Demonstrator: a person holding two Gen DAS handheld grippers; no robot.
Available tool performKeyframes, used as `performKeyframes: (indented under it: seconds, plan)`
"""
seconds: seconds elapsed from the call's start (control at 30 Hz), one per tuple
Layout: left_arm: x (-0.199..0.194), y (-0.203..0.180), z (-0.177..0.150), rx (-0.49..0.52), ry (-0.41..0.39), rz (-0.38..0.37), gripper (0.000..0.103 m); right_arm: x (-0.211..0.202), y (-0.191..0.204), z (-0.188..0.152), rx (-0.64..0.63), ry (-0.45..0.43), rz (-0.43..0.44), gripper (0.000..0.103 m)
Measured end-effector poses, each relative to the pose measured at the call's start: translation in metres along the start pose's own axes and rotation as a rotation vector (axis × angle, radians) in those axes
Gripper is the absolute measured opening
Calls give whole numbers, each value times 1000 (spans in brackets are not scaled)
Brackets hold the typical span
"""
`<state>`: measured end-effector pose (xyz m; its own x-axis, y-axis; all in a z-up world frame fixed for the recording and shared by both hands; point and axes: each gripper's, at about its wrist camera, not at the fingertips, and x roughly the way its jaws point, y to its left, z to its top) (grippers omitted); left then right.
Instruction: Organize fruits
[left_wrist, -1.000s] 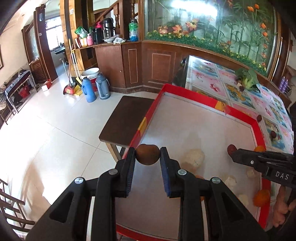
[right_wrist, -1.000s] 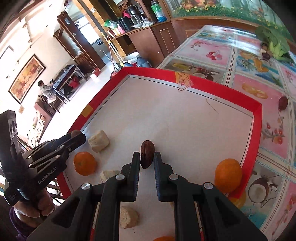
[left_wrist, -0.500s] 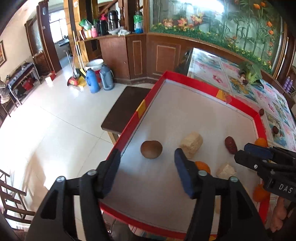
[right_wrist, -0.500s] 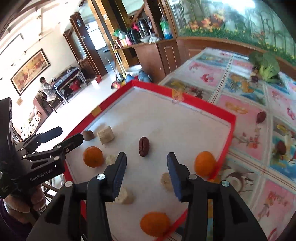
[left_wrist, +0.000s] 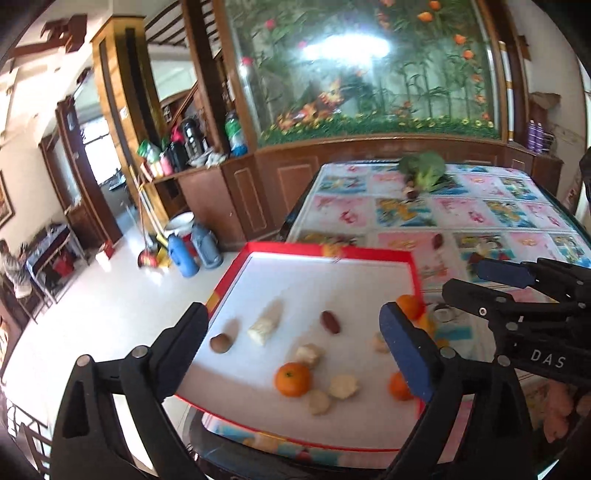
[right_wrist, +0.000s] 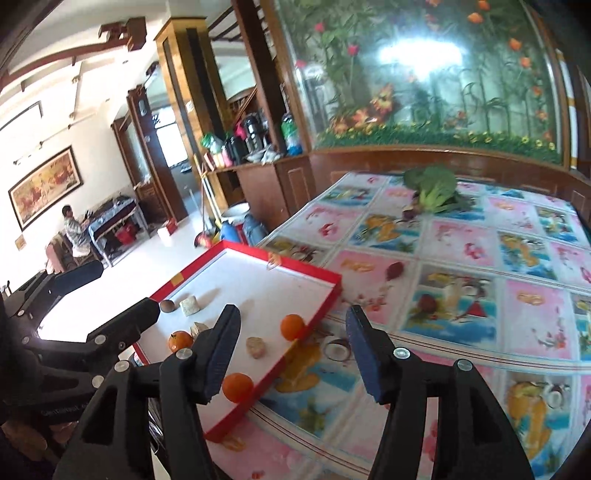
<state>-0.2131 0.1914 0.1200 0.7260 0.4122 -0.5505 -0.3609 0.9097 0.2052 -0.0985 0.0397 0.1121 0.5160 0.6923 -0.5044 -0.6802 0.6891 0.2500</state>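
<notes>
While opening with nothing between the jaws, left gripper (left_wrist: 295, 332) and right gripper (right_wrist: 291, 332) above red tray (left_wrist: 314, 252) at lower centre, holding oranges (left_wrist: 292, 379), pale chunks (left_wrist: 265, 325), brown nut (left_wrist: 221, 342), date (left_wrist: 330, 322).

Left gripper (left_wrist: 295, 343), jaws opening and empty, above the fruit-strewn red tray (left_wrist: 332, 253).
</notes>
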Motion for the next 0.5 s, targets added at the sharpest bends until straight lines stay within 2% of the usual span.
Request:
performKeyframes:
  seconds: [0.23, 0.4, 0.5]
  plan:
    - [-47, -43, 7, 65, -77, -52, 94, -57, 1, -9, -9, -104, -66, 66]
    - [-82, -55, -2, 91, -131, -71, 95, -86, 15, -18, -26, -142, -80, 67]
    - [-100, -55, -8, 89, -152, -73, 96, -103, 28, -22, -47, -165, -102, 71]
